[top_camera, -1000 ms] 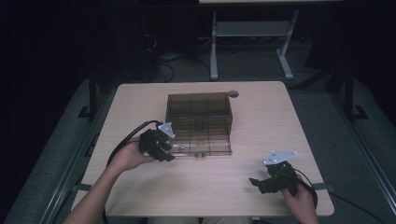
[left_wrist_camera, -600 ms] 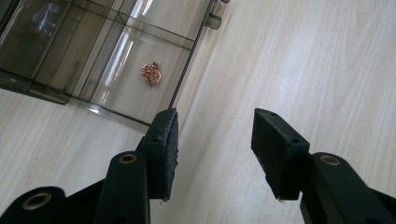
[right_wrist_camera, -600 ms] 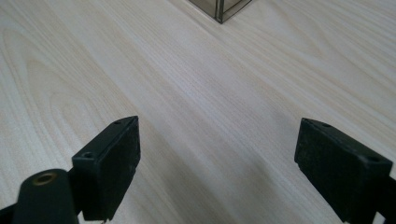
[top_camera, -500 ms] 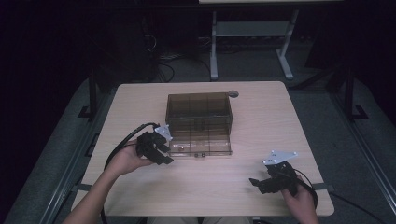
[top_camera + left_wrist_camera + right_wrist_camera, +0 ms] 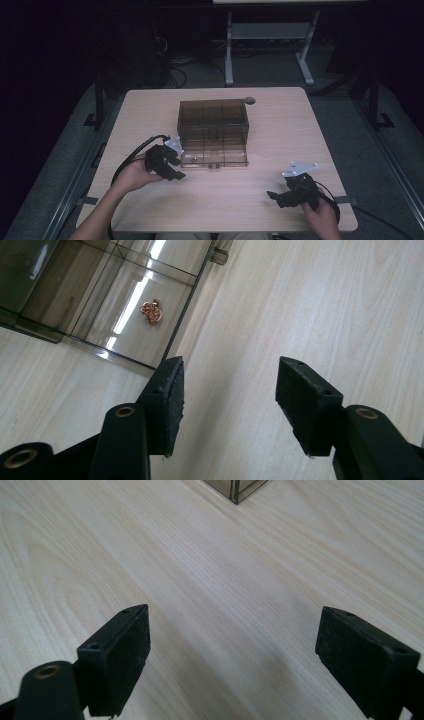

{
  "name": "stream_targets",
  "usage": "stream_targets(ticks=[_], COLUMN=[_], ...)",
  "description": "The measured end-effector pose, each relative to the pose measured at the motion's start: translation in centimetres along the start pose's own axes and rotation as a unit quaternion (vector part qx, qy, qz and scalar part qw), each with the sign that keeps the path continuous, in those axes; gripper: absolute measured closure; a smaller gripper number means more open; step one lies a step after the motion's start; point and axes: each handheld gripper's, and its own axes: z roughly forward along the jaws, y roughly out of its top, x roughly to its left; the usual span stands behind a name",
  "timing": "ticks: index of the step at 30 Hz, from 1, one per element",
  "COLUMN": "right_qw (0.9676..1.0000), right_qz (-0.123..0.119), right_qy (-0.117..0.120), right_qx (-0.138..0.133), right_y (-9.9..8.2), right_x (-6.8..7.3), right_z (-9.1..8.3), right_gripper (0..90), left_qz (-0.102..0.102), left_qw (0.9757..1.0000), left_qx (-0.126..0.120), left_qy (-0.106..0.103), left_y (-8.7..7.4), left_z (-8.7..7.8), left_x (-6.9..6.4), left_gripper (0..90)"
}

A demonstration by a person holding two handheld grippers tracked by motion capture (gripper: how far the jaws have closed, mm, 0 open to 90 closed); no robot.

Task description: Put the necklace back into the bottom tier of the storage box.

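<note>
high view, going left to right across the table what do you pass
left hand-held gripper → smoky clear plastic box with compartments → right hand-held gripper, all on the light wood table

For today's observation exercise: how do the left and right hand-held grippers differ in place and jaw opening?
The left hand-held gripper sits at the smoked plastic box; the right hand-held gripper rests apart, near the table's front corner. The left's jaws, just opening, stand narrower than the right's. Both are open and hold nothing.
</note>
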Motion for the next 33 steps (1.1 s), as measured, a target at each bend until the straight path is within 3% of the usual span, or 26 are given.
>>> stream_targets(ticks=[8, 22, 33], right_qw=[1.0000, 1.0000, 1.0000], right_qz=[0.001, 0.001, 0.002], right_qy=[-0.001, -0.002, -0.002], right_qx=[0.000, 0.002, 0.000], right_y=[0.0, 0.0, 0.0], right_x=[0.0, 0.1, 0.1], right_z=[0.0, 0.1, 0.1], right_gripper=[13.8, 13.8, 13.8], left_qz=[-0.006, 0.001, -0.009], left_qw=[1.0000, 1.0000, 0.9998], left_qx=[0.000, -0.007, -0.019], left_qy=[0.000, 0.001, -0.007], left_y=[-0.7, -1.3, -2.3], left_z=[0.0, -0.3, 0.3], left_x=[-0.3, -1.4, -2.6], left_gripper=[40.5, 37.9, 34.3])
